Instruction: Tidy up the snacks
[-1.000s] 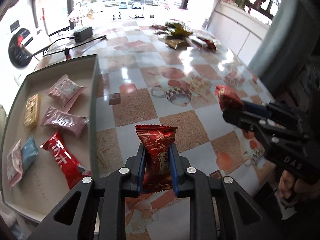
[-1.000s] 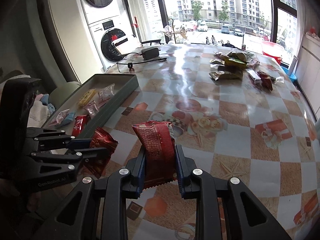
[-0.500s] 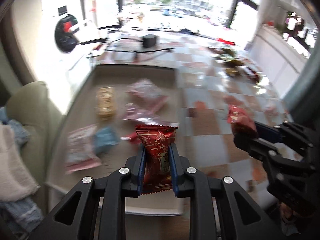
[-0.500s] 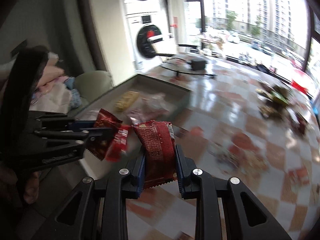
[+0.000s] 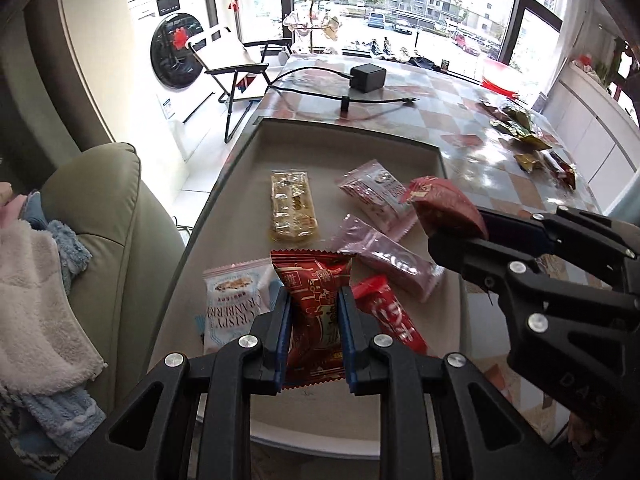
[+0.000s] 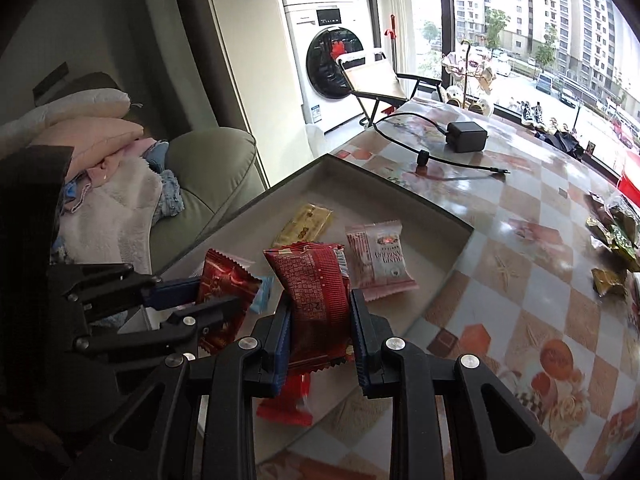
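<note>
My left gripper (image 5: 313,312) is shut on a red snack packet (image 5: 314,300) and holds it above the near end of the grey tray (image 5: 344,130). My right gripper (image 6: 320,316) is shut on a second red snack packet (image 6: 318,292) over the tray's (image 6: 384,184) near right side. Each gripper shows in the other's view, the right gripper (image 5: 452,224) and the left gripper (image 6: 208,300). In the tray lie a yellow bar (image 5: 292,206), two pink packets (image 5: 376,190), a white cranberry packet (image 5: 230,300) and a red bar (image 5: 394,318).
The checked table (image 6: 520,280) carries a loose pile of snacks (image 5: 524,140) at the far right and a black charger with its cable (image 5: 366,78) behind the tray. A green armchair with towels (image 5: 92,216) stands left of the table. A folding chair and washing machine stand further back.
Both grippers swung left from over the table to above the tray, each keeping its red packet. The view has steadied after the blur.
</note>
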